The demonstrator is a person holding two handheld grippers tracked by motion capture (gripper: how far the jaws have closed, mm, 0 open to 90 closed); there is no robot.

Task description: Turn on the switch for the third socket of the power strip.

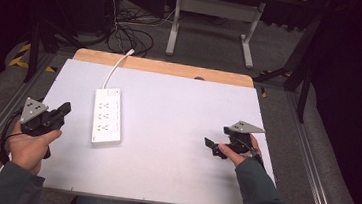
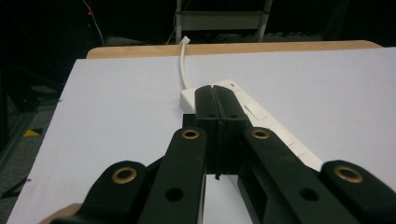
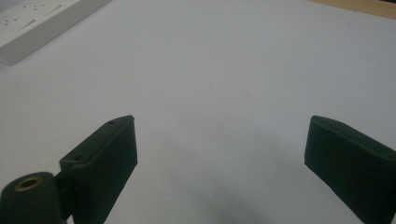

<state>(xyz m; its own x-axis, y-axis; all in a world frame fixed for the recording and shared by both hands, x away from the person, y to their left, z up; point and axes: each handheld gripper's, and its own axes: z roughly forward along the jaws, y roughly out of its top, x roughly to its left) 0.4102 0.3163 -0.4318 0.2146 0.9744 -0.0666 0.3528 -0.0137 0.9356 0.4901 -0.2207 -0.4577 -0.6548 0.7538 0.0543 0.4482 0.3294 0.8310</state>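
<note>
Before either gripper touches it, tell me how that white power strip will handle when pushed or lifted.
The power strip lies flat and long on the smooth white table, so it will probably slide rather than tip. It looks like a stiff plastic block. Its cord, running off the far edge, looks flexible and may drag or swing the strip.

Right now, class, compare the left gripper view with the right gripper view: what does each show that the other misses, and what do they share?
Left gripper view alone: its claw pressed shut with nothing between the jaws, the power strip's white cable running to the far wooden table edge, and a metal table frame in the dark beyond.

Right gripper view alone: its claw spread wide open over bare surface.

Both: the white power strip lying on the pale table cover.
</note>
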